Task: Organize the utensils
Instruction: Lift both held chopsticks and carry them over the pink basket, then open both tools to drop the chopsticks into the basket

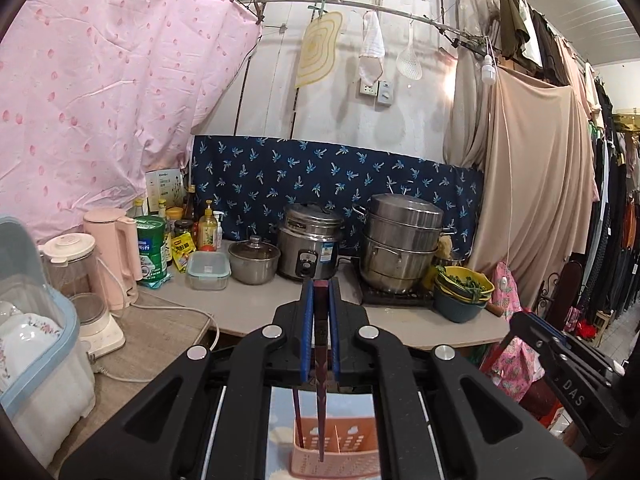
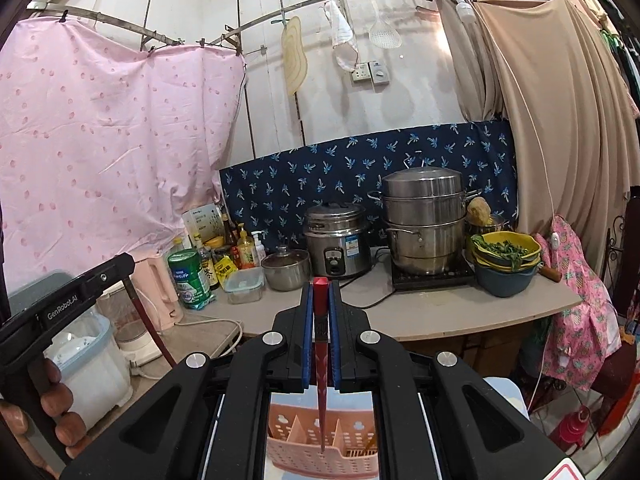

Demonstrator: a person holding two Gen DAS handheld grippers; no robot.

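cluttered counter [image 1: 256,300] beyond chopstick-clamping tongs [image 1: 320,292]

The tabletop's [image 2: 460,322] front strip lies bare. Along its back edge stand a rice cooker [image 2: 338,240], a steamer pot [image 2: 426,224] and stacked bowls [image 2: 506,260]; bottles [image 2: 224,248] crowd its left corner.

Pink sheet [image 1: 100,92], upper left of frame; navy patterned cloth [image 1: 332,180], centre, behind rice cooker [image 1: 310,246] and stacked steel steamer [image 1: 400,240]; small lidded pot [image 1: 254,261] left of cooker; green canister [image 1: 151,248] beside pink kettle [image 1: 114,252], lower left; beige curtain [image 1: 532,184], right.
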